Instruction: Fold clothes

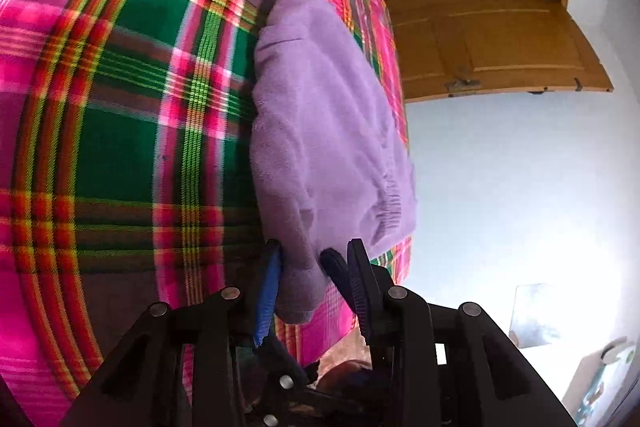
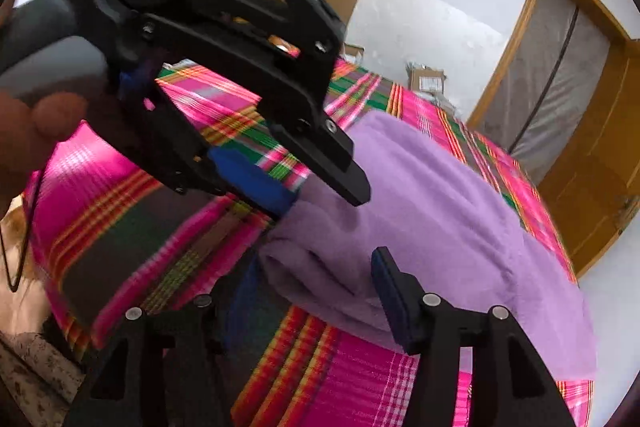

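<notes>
1. The left gripper (image 1: 308,267) has its jaws spread moderately wide, straddling a thick corner fold of the purple garment (image 1: 324,131); the blue pad (image 1: 269,291) touches the cloth at 9 o'clock, while the other finger stands just clear at 3 o'clock.
2. In the right wrist view the left gripper (image 2: 324,199) enters from 10 o'clock, its tips at the garment's near corner, a hand (image 2: 28,135) on its handle.
3. The right gripper (image 2: 316,291) is spread wide, with the purple garment's (image 2: 440,211) folded corner lying between its fingers; whether either finger touches cloth I cannot tell.
4. The garment lies flat on a pink-and-green plaid blanket (image 1: 120,131), running toward 12 o'clock.
5. Beyond, at 2 o'clock, stands an open wooden door (image 1: 500,55).
</notes>
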